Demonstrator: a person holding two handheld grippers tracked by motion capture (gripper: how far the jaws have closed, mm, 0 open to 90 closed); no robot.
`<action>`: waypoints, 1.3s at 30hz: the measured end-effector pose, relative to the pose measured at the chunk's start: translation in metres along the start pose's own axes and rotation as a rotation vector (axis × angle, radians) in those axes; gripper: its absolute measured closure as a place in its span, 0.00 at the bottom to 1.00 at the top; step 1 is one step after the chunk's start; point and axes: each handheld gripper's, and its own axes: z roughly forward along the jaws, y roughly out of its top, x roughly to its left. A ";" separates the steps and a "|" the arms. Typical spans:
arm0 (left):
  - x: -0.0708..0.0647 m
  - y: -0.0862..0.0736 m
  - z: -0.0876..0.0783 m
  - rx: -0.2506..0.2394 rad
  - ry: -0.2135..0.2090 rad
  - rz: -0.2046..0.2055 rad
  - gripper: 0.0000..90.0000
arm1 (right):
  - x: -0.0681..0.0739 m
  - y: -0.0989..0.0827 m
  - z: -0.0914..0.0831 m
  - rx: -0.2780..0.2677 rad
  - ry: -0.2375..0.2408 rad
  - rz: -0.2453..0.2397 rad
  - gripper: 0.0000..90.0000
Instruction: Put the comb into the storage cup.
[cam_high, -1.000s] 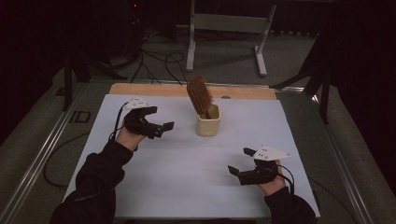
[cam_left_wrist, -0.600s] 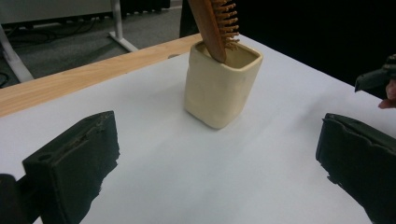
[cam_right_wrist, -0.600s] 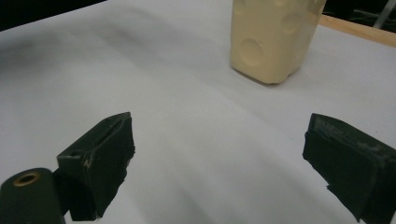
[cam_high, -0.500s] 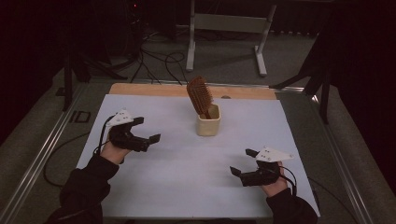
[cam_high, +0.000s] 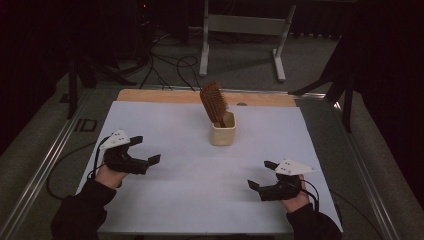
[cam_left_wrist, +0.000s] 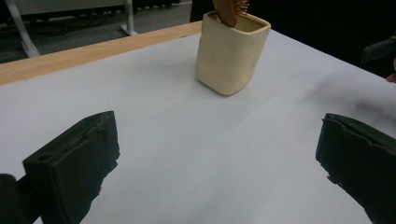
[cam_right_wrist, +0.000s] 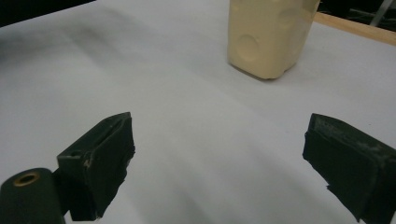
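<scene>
The wooden hairbrush (cam_high: 213, 102) leaned toward 11 o'clock in the cream cup (cam_high: 223, 131); both could be toppled if nudged by either empty, wide-apart hand-held gripper, left (cam_high: 142, 151) or right (cam_high: 262, 175).

- The cup (cam_high: 222, 129) stands on the bench (cam_high: 200, 200), toward its far side and near the middle from left to right.
- The hairbrush (cam_high: 214, 103) stands in the cup, handle down, leaning to the left (head well above the rim).
- The left hand-held gripper (cam_high: 147, 150) is near the bench's left edge, nearer the person than the cup and well apart from it.
- The right hand-held gripper (cam_high: 261, 175) is toward the near right corner, well apart from the cup and closer to the near edge than the left one.
</scene>
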 end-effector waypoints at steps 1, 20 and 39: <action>0.000 -0.006 -0.004 0.006 0.011 0.001 0.00 | 0.000 0.000 -0.001 0.000 -0.004 0.002 0.10; 0.008 -0.054 -0.041 0.017 0.095 -0.057 0.00 | -0.002 -0.008 -0.007 0.014 -0.012 0.012 0.10; 0.008 -0.085 -0.060 0.061 0.187 -0.005 0.00 | -0.009 -0.025 -0.005 0.000 0.002 0.023 0.10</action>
